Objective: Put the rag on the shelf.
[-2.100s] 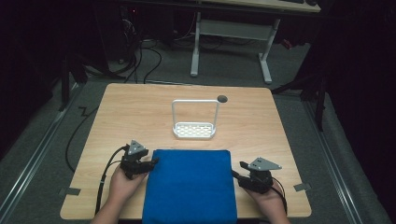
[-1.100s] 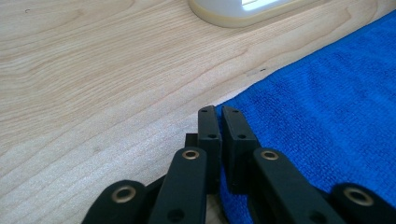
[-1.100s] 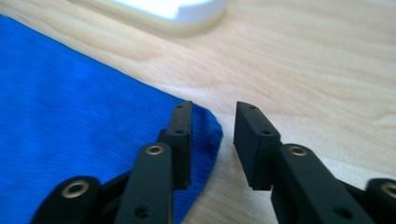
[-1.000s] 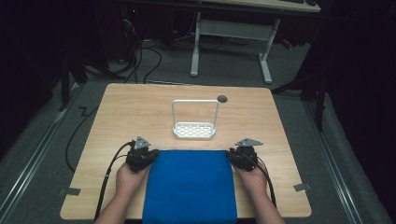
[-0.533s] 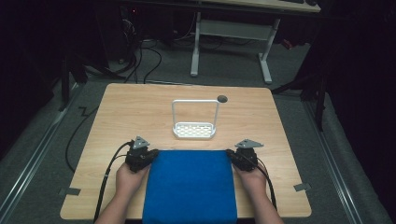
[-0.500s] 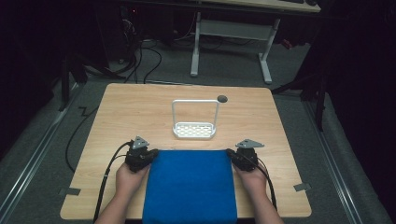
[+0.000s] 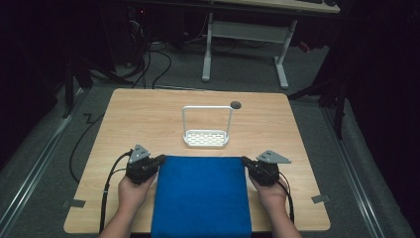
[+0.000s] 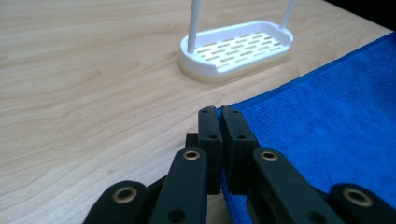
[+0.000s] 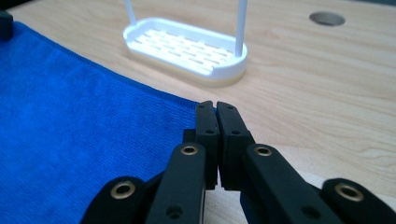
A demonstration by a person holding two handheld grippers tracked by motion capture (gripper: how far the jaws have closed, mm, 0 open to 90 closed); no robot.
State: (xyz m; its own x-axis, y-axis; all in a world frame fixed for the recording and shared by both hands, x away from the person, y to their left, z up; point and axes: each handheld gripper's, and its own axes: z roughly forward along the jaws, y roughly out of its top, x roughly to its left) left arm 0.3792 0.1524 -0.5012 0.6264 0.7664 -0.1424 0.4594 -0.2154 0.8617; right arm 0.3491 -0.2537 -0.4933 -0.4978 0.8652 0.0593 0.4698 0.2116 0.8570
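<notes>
One blue cloth [image 7: 200, 196] lies flat on the near half of the worktop [image 7: 148, 114]. Change noted: both grippers have moved up from its near sides to its far corners. The left gripper [image 8: 219, 116] is clenched on the far-left corner, the right gripper [image 9: 215, 112] on the far-right. Judgement: a lift or fold is imminent. Count: one cloth, two grippers, one white rack [image 7: 207, 136] beyond.
</notes>
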